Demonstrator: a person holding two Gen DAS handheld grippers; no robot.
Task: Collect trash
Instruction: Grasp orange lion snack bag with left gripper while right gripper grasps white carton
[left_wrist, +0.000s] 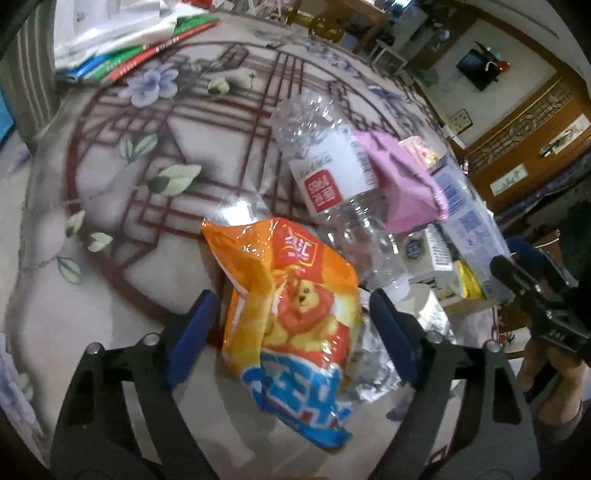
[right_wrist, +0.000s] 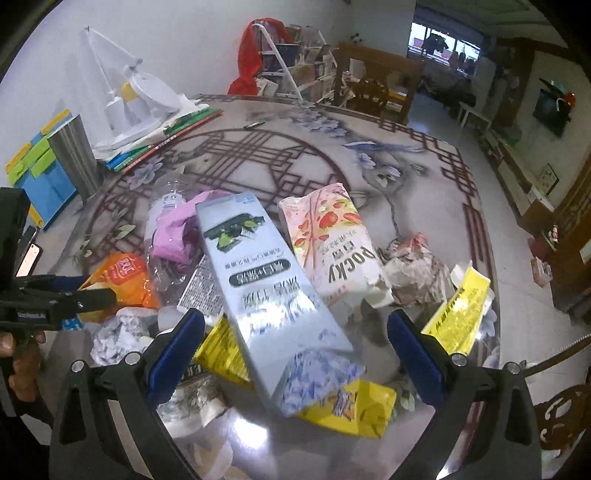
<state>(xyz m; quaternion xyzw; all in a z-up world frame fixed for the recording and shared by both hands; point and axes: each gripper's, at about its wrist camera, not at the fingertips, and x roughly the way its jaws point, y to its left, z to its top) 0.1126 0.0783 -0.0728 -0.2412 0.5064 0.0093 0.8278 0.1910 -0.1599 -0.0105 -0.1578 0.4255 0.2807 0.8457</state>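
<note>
Both tongs stand released: my left gripper (left_wrist: 291, 328) straddles the orange snack bag (left_wrist: 295, 306), its long axis running along the fingers, while my right gripper (right_wrist: 295, 349) straddles the grey carton (right_wrist: 266, 295).

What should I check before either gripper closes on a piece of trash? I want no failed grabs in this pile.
1. Orange snack bag between the left gripper jaws: ok.
2. Left pads pressing on the bag: not ok, gaps show on both sides.
3. Long grey-blue carton between the right gripper jaws: ok.
4. Right jaws open wide enough for the carton: ok.
5. Carton free of other trash: not ok, it lies over yellow wrappers.
6. Bin within reach: cannot tell, none in view.
</note>
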